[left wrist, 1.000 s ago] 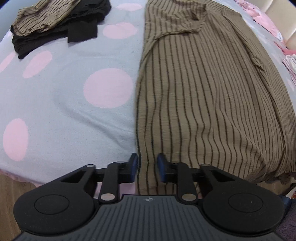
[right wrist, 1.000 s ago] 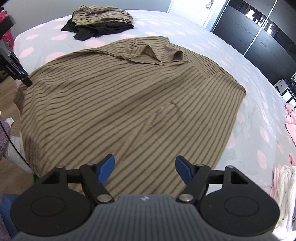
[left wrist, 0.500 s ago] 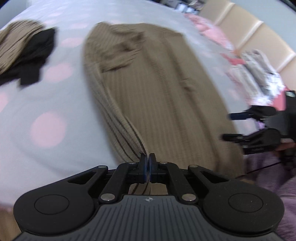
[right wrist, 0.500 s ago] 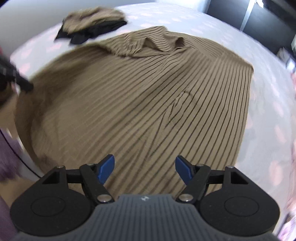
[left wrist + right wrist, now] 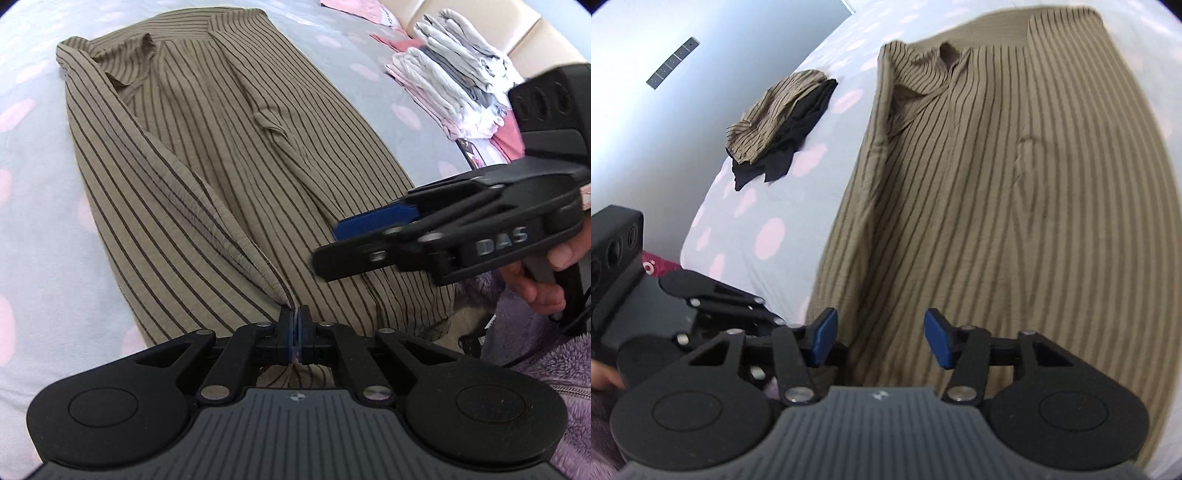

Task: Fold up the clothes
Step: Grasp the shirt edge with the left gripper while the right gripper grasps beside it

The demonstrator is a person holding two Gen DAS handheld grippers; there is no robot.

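An olive-brown shirt with dark stripes (image 5: 229, 140) lies spread on the bed, collar at the far end. My left gripper (image 5: 294, 332) is shut on the shirt's near side edge. That edge rises in a taut ridge from the collar corner to the pads. In the left wrist view my right gripper (image 5: 332, 240) hovers over the shirt's near right part, turned on its side. In its own view the right gripper (image 5: 881, 334) has its jaws closing, and the pads stand apart from the striped shirt (image 5: 1015, 221) lying beneath them. The left gripper (image 5: 731, 295) shows at lower left.
A pile of striped and black clothes (image 5: 783, 125) lies at the bed's far left. Folded light clothes (image 5: 454, 85) are stacked at the right by a cream headboard. The bedspread (image 5: 37, 221) is grey with pink dots. A hand (image 5: 543, 291) and a purple fleece sleeve (image 5: 535, 354) are close by.
My left gripper closed on the shirt's side edge, lifted it and carried it toward the right gripper. The right gripper rolled over and its jaws narrowed.
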